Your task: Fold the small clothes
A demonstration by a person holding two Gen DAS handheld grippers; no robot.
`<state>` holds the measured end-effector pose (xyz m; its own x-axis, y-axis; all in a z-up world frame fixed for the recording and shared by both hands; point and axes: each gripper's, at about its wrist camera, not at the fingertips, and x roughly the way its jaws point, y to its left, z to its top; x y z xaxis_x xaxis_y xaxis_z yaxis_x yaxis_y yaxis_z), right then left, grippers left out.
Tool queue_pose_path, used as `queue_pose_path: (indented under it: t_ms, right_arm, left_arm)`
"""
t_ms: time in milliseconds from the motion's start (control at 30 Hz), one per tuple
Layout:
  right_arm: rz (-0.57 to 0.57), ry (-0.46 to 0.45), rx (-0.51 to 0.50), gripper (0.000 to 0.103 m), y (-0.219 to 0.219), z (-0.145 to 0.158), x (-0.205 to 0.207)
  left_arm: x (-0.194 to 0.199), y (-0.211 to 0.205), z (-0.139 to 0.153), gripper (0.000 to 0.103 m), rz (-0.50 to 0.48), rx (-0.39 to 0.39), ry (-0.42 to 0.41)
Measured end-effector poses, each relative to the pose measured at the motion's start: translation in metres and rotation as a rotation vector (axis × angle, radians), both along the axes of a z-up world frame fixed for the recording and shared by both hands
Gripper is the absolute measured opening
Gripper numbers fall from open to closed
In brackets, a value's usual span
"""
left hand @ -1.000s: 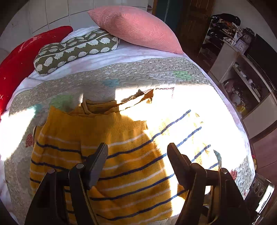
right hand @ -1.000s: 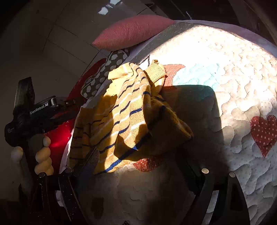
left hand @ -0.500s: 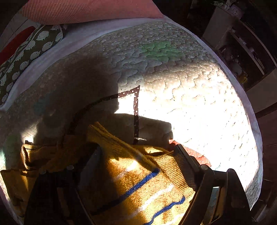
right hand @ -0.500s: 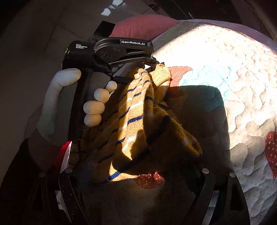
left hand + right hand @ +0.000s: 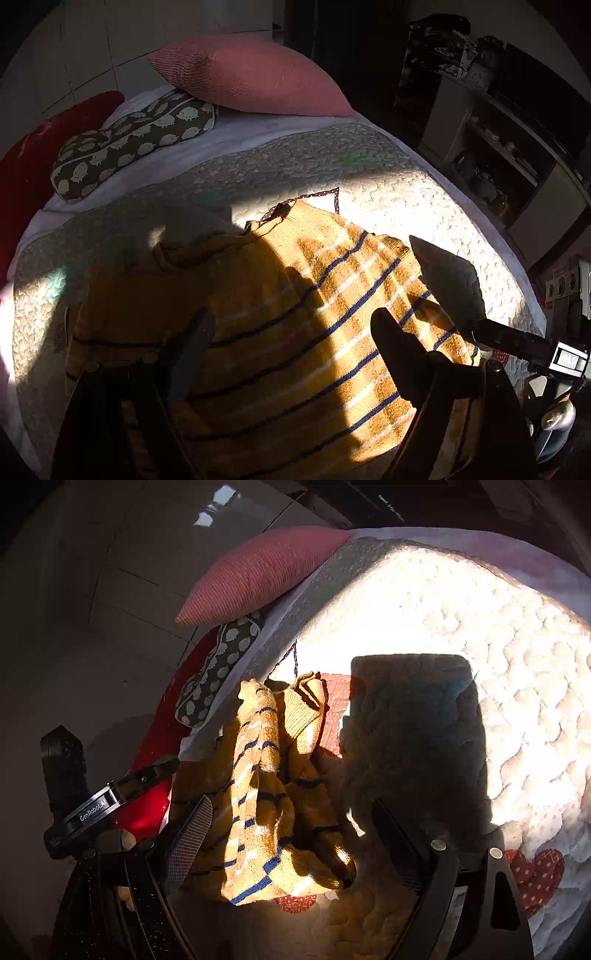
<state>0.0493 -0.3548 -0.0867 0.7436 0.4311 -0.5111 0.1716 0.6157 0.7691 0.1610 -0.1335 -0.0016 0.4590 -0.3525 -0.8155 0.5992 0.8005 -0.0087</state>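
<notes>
A yellow knitted sweater (image 5: 314, 350) with blue and white stripes lies on the quilted bedspread (image 5: 388, 192), half in sun and half in shadow. My left gripper (image 5: 291, 317) hovers over its middle, open, with nothing between the fingers. In the right wrist view the sweater (image 5: 258, 775) looks bunched, with a ribbed cuff (image 5: 303, 709) folded on top. My right gripper (image 5: 290, 805) is open at the sweater's near edge, its pads clear of the cloth. The left gripper's body (image 5: 92, 805) shows at lower left there; the right gripper's finger (image 5: 443, 277) pokes in at the right of the left wrist view.
A pink pillow (image 5: 251, 77), a green hedgehog-print cushion (image 5: 136, 136) and a red cushion (image 5: 22, 166) sit at the head of the bed. Shelves with clutter (image 5: 517, 147) stand past the bed's right edge. Sunlit quilt (image 5: 461, 602) stretches right of the sweater.
The left gripper swung forward over the sweater's top half a second ago and has now pulled back to the near side. The sweater's side and cuff lie folded over.
</notes>
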Motion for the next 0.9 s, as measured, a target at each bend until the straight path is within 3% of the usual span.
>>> queue_pose_path:
  t_ms: [100, 233, 300, 400, 467, 600, 633, 667, 700, 733, 833, 900]
  right_arm:
    - [0.066, 0.018, 0.014, 0.091, -0.02, 0.008, 0.03]
    - [0.212, 0.078, 0.037, 0.091, -0.025, 0.013, 0.088]
    - [0.238, 0.112, -0.023, 0.091, -0.021, 0.017, 0.11]
    - [0.322, 0.155, -0.007, 0.091, -0.013, 0.008, 0.138]
    - [0.364, 0.184, -0.012, 0.091, -0.004, 0.002, 0.157]
    - [0.459, 0.261, -0.098, 0.092, 0.018, -0.012, 0.183]
    - [0.483, 0.258, -0.105, 0.091, 0.022, -0.012, 0.187]
    - [0.504, 0.255, -0.1, 0.086, 0.028, -0.011, 0.192]
    - [0.524, 0.253, -0.107, 0.063, 0.032, -0.009, 0.194]
    - [0.549, 0.261, -0.122, 0.042, 0.036, -0.007, 0.194]
    - [0.576, 0.271, -0.197, 0.03, 0.049, 0.004, 0.191]
    - [0.571, 0.258, -0.228, 0.029, 0.056, 0.021, 0.188]
  left_arm:
    - [-0.059, -0.008, -0.01, 0.085, -0.063, 0.052, -0.127]
    - [-0.109, -0.041, -0.037, 0.085, -0.151, 0.13, -0.245]
    - [-0.129, -0.063, -0.047, 0.085, -0.195, 0.215, -0.373]
    - [-0.15, -0.096, -0.063, 0.085, -0.242, 0.34, -0.562]
    - [-0.153, -0.114, -0.073, 0.085, -0.266, 0.384, -0.585]
    - [-0.138, -0.125, -0.087, 0.085, -0.23, 0.415, -0.536]
    - [-0.134, -0.125, -0.088, 0.08, -0.229, 0.405, -0.516]
    - [-0.135, -0.127, -0.089, 0.057, -0.235, 0.395, -0.488]
    - [-0.13, -0.126, -0.092, 0.038, -0.245, 0.39, -0.443]
    - [-0.125, -0.125, -0.095, 0.013, -0.238, 0.387, -0.408]
    - [-0.123, -0.115, -0.09, 0.009, -0.21, 0.328, -0.403]
    - [-0.123, -0.1, -0.077, 0.009, -0.177, 0.262, -0.39]
